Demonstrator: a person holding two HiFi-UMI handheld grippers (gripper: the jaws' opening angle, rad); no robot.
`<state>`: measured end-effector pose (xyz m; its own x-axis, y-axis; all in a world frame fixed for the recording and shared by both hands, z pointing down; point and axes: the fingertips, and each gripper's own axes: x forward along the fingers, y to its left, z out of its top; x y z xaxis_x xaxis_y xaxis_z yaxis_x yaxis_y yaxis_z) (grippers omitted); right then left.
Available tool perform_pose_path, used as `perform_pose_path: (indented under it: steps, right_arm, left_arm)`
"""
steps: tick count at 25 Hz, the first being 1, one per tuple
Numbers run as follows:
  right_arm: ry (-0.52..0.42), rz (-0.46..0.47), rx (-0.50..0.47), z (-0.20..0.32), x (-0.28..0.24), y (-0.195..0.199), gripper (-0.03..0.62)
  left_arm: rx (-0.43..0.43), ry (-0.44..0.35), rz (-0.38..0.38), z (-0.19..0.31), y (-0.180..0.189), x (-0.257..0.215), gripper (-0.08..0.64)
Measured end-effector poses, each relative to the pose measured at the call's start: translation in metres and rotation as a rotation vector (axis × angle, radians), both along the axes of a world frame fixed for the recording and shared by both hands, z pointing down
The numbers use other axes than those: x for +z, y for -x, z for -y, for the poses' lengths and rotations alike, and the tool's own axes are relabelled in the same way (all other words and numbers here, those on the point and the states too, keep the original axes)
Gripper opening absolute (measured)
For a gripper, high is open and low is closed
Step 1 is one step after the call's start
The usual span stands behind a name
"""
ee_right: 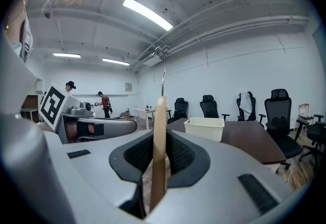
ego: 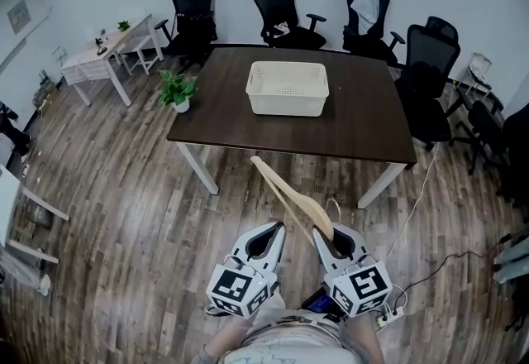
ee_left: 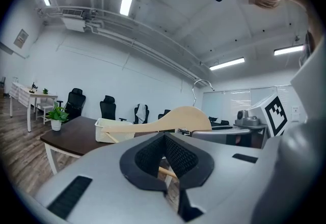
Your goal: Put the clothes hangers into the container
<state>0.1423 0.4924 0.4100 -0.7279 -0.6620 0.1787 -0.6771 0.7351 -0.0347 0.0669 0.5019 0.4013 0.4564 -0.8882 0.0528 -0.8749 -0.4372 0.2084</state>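
Observation:
A wooden clothes hanger (ego: pixel 289 197) with a metal hook is clamped near its neck in my right gripper (ego: pixel 321 234); one arm slants up and left over the floor toward the table. In the right gripper view the hanger (ee_right: pixel 159 146) stands edge-on between the jaws of the right gripper (ee_right: pixel 160 134). My left gripper (ego: pixel 279 230) is beside it, shut and holding nothing. From the left gripper (ee_left: pixel 164 135) the hanger (ee_left: pixel 178 118) shows just past the jaws. A white perforated basket (ego: pixel 288 88) stands empty on the dark table (ego: pixel 248 126), well ahead of both grippers.
A potted plant (ego: pixel 177 91) stands on the table's left corner. Black office chairs (ego: pixel 281 7) line the far and right sides. A small white table (ego: pixel 103 52) is at the far left. Cables and a power strip (ego: pixel 388 317) lie on the wooden floor at right. Two people (ee_right: pixel 104 103) stand far off.

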Motion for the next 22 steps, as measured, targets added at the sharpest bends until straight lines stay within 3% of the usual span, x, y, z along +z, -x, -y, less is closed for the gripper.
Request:
perform_pose_path:
  steps: [14,22]
  right_arm:
    - [0.008,0.014,0.057,0.034,0.004,0.050,0.060]
    - [0.006,-0.003,0.043,0.043,0.004,0.065,0.060]
  left_arm:
    - [0.053,-0.002,0.007,0.035,0.051,0.008,0.011]
    - [0.036,-0.003,0.005,0.042,0.068,0.006,0.011]
